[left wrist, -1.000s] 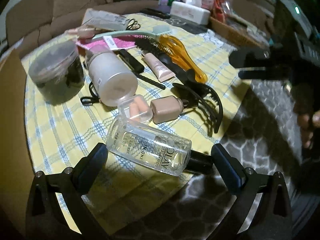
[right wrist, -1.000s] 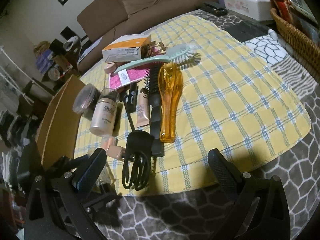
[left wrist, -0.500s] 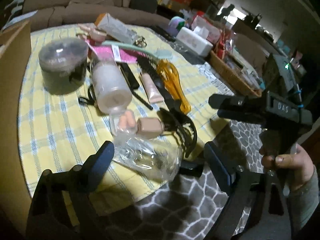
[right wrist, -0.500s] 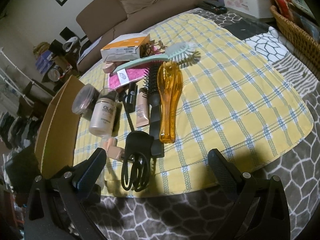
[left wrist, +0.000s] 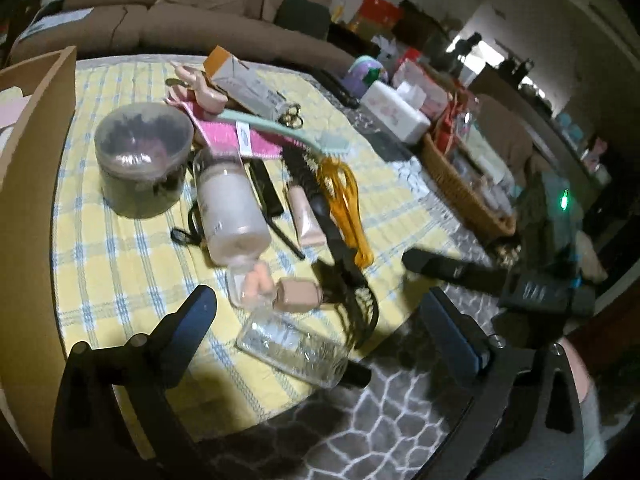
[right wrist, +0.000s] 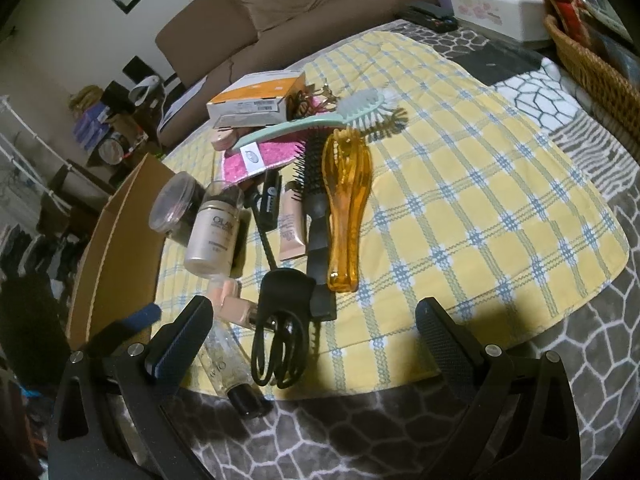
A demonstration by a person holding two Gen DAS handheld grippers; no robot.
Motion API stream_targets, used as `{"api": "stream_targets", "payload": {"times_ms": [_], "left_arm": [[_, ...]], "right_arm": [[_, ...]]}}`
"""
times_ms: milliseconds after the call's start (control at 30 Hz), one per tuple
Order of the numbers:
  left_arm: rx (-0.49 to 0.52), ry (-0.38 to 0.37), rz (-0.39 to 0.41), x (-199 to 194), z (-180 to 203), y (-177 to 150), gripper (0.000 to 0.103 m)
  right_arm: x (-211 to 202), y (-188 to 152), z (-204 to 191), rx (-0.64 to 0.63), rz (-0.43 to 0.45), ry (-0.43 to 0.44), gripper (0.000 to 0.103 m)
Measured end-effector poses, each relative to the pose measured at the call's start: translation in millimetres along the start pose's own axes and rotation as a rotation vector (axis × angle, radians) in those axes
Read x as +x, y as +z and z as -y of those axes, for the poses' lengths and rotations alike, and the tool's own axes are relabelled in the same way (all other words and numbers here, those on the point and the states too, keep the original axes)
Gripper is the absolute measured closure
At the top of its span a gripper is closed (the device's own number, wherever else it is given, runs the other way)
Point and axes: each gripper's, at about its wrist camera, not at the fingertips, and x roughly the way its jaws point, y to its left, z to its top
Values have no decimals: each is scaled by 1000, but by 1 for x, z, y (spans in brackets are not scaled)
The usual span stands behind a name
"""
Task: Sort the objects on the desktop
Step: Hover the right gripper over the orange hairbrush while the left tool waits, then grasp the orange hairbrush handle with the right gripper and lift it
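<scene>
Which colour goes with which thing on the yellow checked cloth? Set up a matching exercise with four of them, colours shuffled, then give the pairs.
Things:
1. long-handled brush
2. paddle hairbrush
3. claw clip
4. textured pad

Colours:
A. black
B. pink
C. mint green
D. see-through orange

Pairs: 1-C, 2-D, 3-A, 4-B
</scene>
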Motion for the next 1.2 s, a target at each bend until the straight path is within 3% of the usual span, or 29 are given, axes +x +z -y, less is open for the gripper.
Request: {"api": "stream_targets", "payload": {"times_ms": [233,533,600,767,967,1100,1133,1167,1200], "left_arm": [[22,54,27,-12,-7,21,0],[45,84,-56,14,-8,-22,0],[46,87,-68,19,-7,-29,0],[40,81,-84,27,-7,-38,0],[42,81,-95,31,-7,-41,0],[30,84,-94,30,-10,-39,0],[28,85,-94,30,-11,-39,0],[25,87,-94,30,-12,-39,0],[23,89,-95,30,-13,-39,0]], "right_arm": [[6,6,-7,-22,0,-1,0],[20,24,4,-32,6,-47,3],[24,31,9,-32,7,-50,8],[34,47,22,-32,6,-62,34],[57,60,27,-60,-24,-86,35],[76,61,15,-144,-53,-160,41],[78,60,12,-173,-48,-186,49],[79,60,9,-200,-41,-202,65],[79,60,7,-213,-35,-191,75]]}}
